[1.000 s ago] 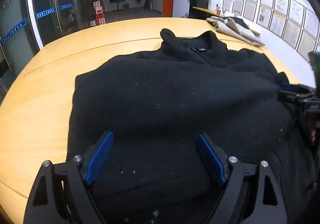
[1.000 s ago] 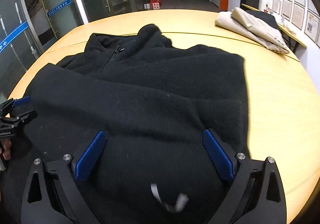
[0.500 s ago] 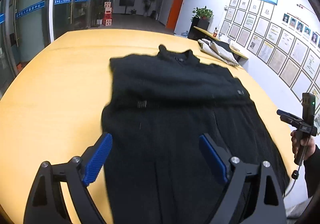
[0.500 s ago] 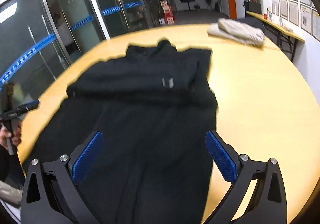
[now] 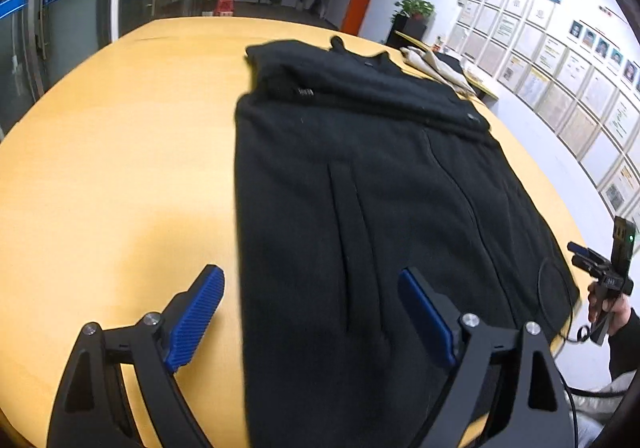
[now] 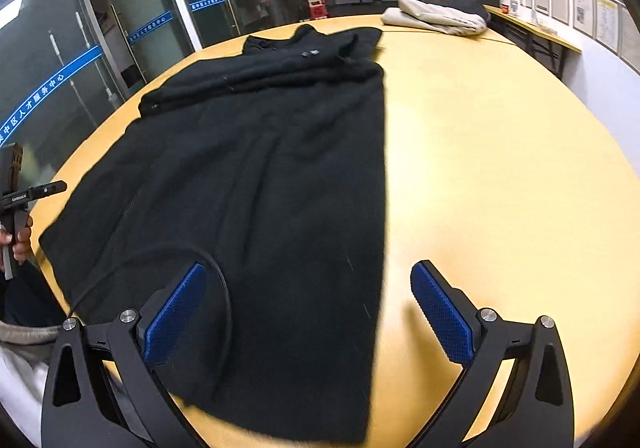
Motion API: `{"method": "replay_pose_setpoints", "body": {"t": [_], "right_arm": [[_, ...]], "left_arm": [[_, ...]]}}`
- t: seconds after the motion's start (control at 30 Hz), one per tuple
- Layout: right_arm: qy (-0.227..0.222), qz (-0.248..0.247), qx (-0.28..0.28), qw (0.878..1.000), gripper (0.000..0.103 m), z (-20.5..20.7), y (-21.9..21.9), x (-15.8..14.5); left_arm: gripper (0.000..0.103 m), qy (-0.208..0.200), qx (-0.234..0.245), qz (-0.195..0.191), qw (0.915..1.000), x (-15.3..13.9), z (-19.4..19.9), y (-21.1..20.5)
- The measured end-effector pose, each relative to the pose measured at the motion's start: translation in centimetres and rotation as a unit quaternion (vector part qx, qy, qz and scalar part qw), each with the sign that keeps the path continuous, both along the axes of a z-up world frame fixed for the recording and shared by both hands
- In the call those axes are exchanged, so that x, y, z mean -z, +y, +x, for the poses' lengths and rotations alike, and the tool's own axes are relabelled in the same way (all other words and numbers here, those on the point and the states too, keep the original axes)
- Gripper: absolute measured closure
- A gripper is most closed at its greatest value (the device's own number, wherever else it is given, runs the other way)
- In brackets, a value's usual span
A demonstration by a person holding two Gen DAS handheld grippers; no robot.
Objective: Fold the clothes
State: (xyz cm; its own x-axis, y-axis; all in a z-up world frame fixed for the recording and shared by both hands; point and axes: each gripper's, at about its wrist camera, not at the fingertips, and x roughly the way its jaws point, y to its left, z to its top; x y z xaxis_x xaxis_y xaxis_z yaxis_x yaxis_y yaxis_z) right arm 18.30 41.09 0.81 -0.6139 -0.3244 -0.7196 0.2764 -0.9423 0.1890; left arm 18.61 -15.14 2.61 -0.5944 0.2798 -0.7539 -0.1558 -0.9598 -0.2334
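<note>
A black fleece jacket (image 5: 360,207) is spread lengthwise on the round wooden table (image 5: 120,167), its collar toward the far edge and its hem at the near edge. The sleeves appear to be folded across the chest in a thick band just below the collar. The left gripper (image 5: 310,308) is held above the near edge, its blue-padded jaws wide apart and nothing between them; the right gripper (image 6: 308,312) is likewise spread wide and empty, over the hem. A thin black cable (image 6: 188,252) is seen lying in a loop on the cloth near the hem.

The step in hand is judged to be a fold of the hem up toward the collar. It would be done best if both hem corners were pinched at the same level, lifted together and carried forward evenly, so that the edges stay aligned; the cable should be kept clear of the fold. A beige garment (image 6: 436,17) is laid by the far edge. No containers are visible.
</note>
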Motion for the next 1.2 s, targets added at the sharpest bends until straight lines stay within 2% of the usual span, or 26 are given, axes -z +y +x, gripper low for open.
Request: {"method": "replay_pose_setpoints", "body": {"t": [0.17,0.3,0.47,0.53,0.6,0.73,0.8,0.9,1.0,1.13,1.2], "right_arm": [[0.0,0.013,-0.014,1.0,0.0,3.8,1.9,-0.9],[-0.004,0.026,-0.028,0.999,0.0,7.3,3.7,-2.6],[-0.001,0.061,-0.015,0.998,0.0,11.2,6.8,-5.4],[0.004,0.064,-0.005,0.998,0.0,11.8,7.6,-5.9],[0.012,0.053,-0.004,0.999,0.0,11.4,7.3,-5.8],[0.016,0.008,-0.032,0.999,0.0,9.3,4.5,-3.8],[0.018,0.001,-0.041,0.999,0.0,8.1,3.3,-2.7],[0.005,0.0,-0.032,0.999,0.0,6.6,3.2,-1.5],[-0.007,-0.001,-0.023,1.0,0.0,5.0,3.0,-0.3],[-0.024,-0.003,-0.01,1.0,0.009,3.0,2.7,1.4],[-0.014,0.023,-0.014,1.0,0.01,2.7,1.9,1.6]], "left_arm": [[0.011,-0.019,0.028,-0.008,0.9994,0.8,2.6,0.5],[0.011,-0.029,0.056,-0.011,0.9979,0.1,5.4,0.3],[0.011,0.0,0.087,-0.038,0.9955,-2.3,9.2,-0.2],[0.011,0.004,0.084,-0.042,0.9956,-2.2,9.1,-0.1],[0.011,0.001,0.074,-0.042,0.9964,-1.6,8.3,-0.1],[0.012,-0.013,0.043,-0.002,0.999,0.5,5.8,-0.8],[0.012,-0.013,0.029,0.004,0.9995,1.1,5.2,-1.2],[0.012,-0.029,0.016,0.012,0.9994,2.0,4.1,-1.7],[0.012,-0.022,0.013,0.006,0.9997,2.1,3.7,-1.7],[0.012,-0.031,0.007,0.007,0.9995,2.1,3.5,-1.4],[0.013,-0.032,0.007,0.004,0.9995,2.1,3.7,-1.2]]}}
